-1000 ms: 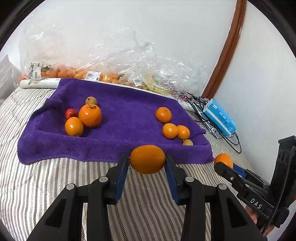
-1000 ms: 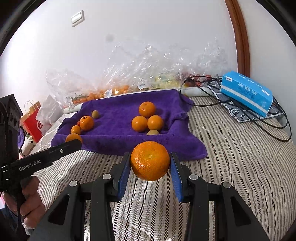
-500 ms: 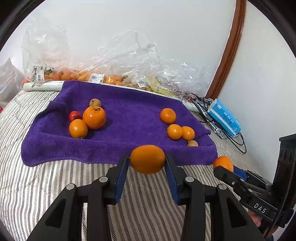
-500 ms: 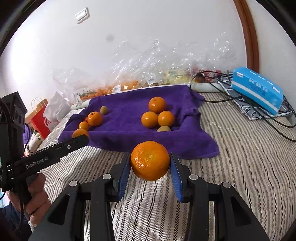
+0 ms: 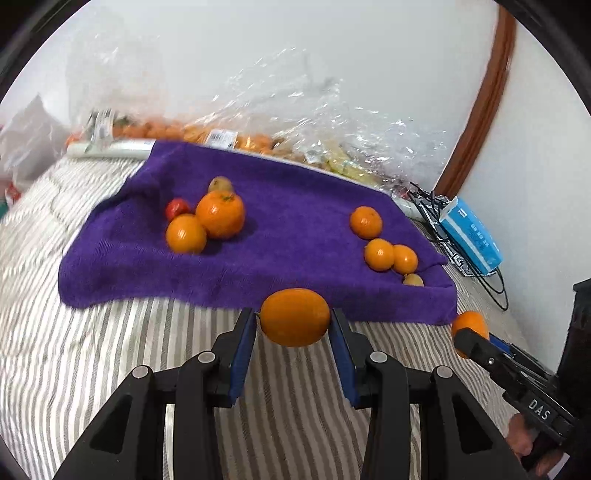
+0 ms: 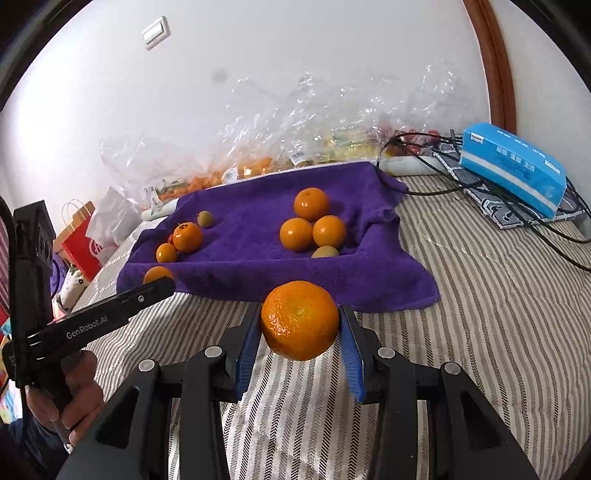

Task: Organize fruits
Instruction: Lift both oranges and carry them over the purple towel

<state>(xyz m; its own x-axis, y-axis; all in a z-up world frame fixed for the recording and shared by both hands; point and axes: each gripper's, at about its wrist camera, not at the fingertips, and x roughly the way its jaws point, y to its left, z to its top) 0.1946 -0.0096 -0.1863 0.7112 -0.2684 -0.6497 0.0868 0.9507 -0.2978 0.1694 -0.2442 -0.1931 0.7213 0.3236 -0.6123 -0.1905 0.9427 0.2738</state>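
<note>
Only right wrist view shows light switch [image 6: 156,32], red bag [image 6: 79,246].

The towel [image 5: 295,221] is deep purple, lying on bedding [image 5: 92,350] striped grey and white in a herringbone weave. The fruits are mostly bright orange, like the mandarin [image 6: 300,319]; one small fruit [image 5: 177,208] is red, another [image 6: 205,218] olive-green. The gripper pads [image 6: 244,350] are blue on black frames. The tissue pack [image 6: 513,168] is blue with a white band.
</note>
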